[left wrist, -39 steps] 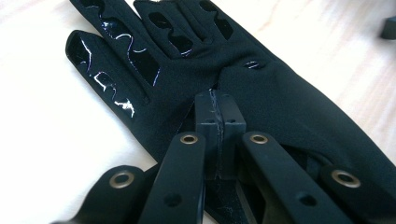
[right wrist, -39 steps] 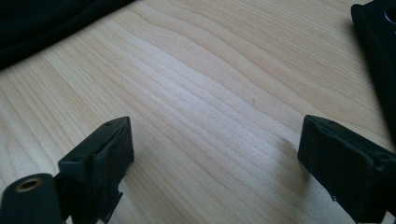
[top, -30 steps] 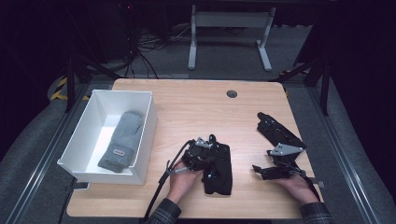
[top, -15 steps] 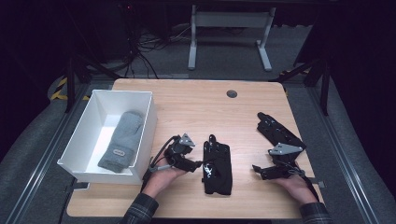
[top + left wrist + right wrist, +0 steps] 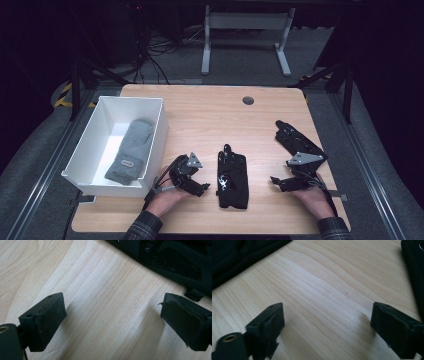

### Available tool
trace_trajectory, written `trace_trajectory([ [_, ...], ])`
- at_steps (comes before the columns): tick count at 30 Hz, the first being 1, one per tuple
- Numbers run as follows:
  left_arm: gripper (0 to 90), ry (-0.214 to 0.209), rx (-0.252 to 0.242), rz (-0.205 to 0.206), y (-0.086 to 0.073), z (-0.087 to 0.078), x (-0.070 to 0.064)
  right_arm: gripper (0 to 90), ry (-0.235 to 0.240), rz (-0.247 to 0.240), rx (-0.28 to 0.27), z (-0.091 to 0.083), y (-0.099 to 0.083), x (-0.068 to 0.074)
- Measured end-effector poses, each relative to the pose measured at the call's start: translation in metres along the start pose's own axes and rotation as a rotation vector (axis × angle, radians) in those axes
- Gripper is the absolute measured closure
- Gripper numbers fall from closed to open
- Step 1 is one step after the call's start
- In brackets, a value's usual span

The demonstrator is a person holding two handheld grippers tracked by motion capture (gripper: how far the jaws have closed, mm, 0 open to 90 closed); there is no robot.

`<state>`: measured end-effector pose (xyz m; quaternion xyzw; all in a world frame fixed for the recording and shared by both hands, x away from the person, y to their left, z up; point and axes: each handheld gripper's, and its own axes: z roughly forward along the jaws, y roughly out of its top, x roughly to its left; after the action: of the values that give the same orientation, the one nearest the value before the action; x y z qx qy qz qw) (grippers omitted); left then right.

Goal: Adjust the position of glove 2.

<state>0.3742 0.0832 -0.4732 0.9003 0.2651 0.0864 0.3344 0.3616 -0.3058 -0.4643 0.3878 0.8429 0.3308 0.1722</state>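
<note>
black glove (image 5: 172, 262) cut off by edge

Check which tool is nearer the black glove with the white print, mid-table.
Left. The left tool sits just beside the black glove with the white print, on its left, jaws open. The right tool is farther off to its right, close to the other black glove.

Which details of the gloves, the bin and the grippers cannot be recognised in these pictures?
- Small white print on the black fabric glove in the middle: too small to read in the high view.
- Label on the grey knitted mitten: too small; the white plastic bin wall hides the mitten's near end.
- Second black glove: the right gripper covers its near end.
- Left gripper view: the top edge cuts off the middle glove.
</note>
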Motion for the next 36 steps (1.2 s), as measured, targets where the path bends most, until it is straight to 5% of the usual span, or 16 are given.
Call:
trace_trajectory([
  [6, 0.0, 0.001, -0.047, 0.004, -0.005, 0.002, 0.000, 20.5, 0.017, -0.013, 0.009, -0.005, 0.008, -0.001],
  [14, 0.7, 0.008, -0.051, -0.003, -0.005, 0.002, -0.001, 32.8, 0.018, -0.019, -0.017, -0.011, 0.022, -0.012],
  [27, 5.8, 0.012, -0.066, -0.014, -0.005, 0.001, 0.001, 88.1, 0.001, 0.016, -0.114, -0.022, 0.047, -0.049],
  [36, 1.8, 0.008, -0.054, -0.002, -0.003, 0.003, 0.000, 90.0, -0.039, 0.041, -0.131, -0.016, 0.052, -0.078],
])
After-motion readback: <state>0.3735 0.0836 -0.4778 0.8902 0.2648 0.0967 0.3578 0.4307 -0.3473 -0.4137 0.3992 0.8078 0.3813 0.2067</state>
